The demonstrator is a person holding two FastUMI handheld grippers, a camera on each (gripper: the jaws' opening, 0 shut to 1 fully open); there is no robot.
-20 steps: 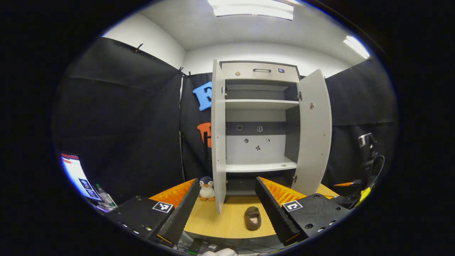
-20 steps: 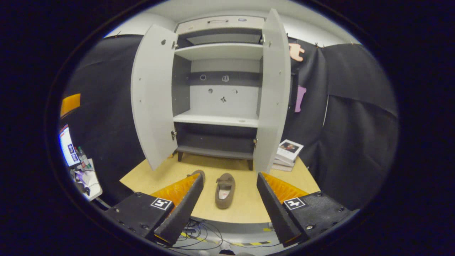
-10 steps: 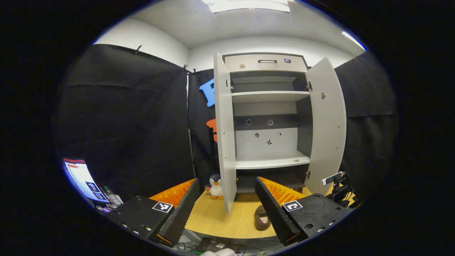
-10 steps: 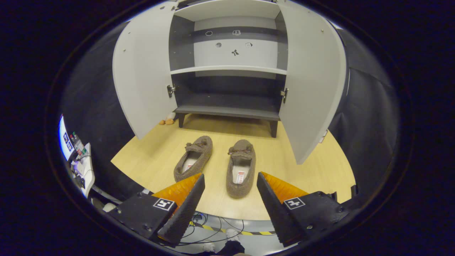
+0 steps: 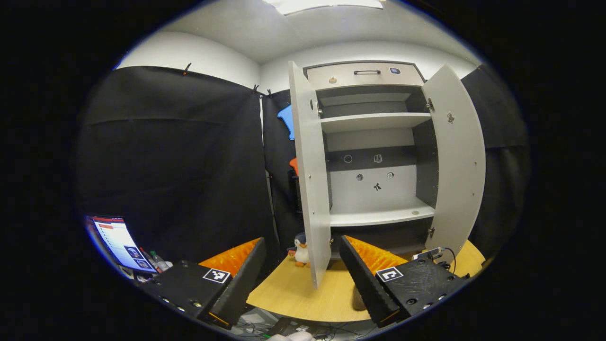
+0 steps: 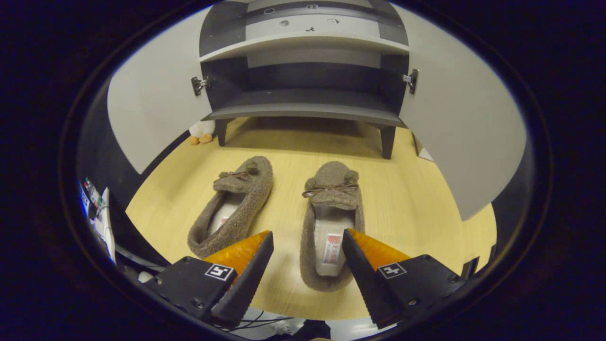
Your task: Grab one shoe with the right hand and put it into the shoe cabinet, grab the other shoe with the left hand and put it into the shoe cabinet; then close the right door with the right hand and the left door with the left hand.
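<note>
Two brown fuzzy slippers lie side by side on the wooden table in front of the shoe cabinet (image 6: 303, 111), toes toward it. In the right gripper view, my right gripper (image 6: 307, 234) is open and hangs close over the heel end of the right shoe (image 6: 331, 208). The left shoe (image 6: 234, 208) lies just left of it. Both cabinet doors stand open, the left door (image 6: 151, 109) and the right door (image 6: 459, 132). In the left gripper view, my left gripper (image 5: 303, 240) is open and empty, farther back, facing the cabinet (image 5: 374, 142). A bit of one shoe (image 5: 357, 298) peeks from behind one of its fingers.
A toy penguin (image 5: 300, 248) stands by the cabinet's left leg, behind the open left door (image 5: 310, 180). A monitor (image 5: 118, 241) and small bottles sit at the lower left, off the table. Cables hang below the table's front edge (image 6: 284, 310).
My right gripper has dropped and moved in toward the shoes, which now loom large with the right one between its fingers. The left gripper's view has swung left, so the cabinet sits farther right.
</note>
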